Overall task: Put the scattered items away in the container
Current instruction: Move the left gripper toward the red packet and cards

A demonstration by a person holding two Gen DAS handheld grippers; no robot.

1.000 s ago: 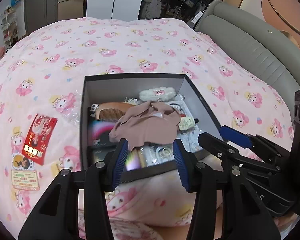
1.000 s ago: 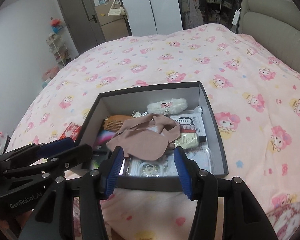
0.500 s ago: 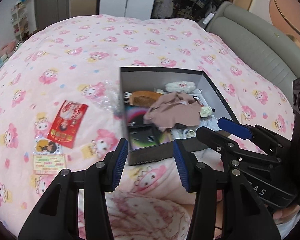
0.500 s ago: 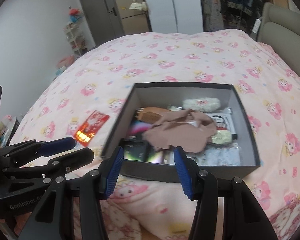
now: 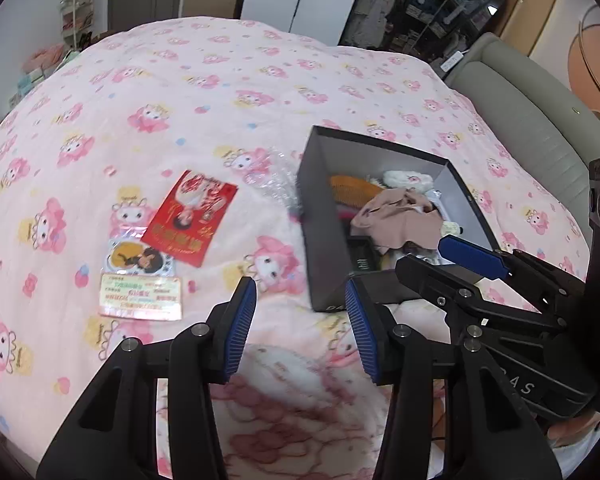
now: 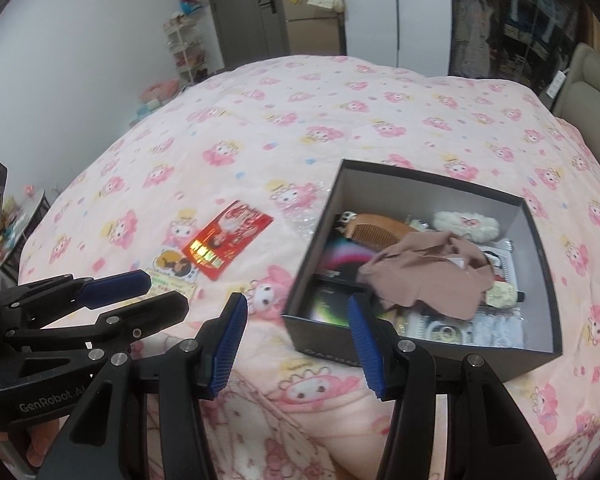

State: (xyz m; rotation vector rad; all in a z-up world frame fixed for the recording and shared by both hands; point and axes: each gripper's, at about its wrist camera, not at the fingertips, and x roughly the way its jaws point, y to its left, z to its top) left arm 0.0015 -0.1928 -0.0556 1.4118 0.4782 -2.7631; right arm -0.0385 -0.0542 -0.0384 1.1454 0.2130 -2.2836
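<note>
Both the left gripper [image 5: 300, 324] and the right gripper [image 6: 296, 344] gape wide, holding nothing. Box [image 5: 324, 240] lies at two o'clock; red packet [image 5: 190, 218], cards [image 5: 140, 280] at ten.

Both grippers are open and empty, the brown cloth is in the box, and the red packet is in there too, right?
Not the red packet: the left wrist view shows it lying on the bedspread outside the box. Left gripper and right gripper are open and empty, and the brown cloth is in the box.
</note>
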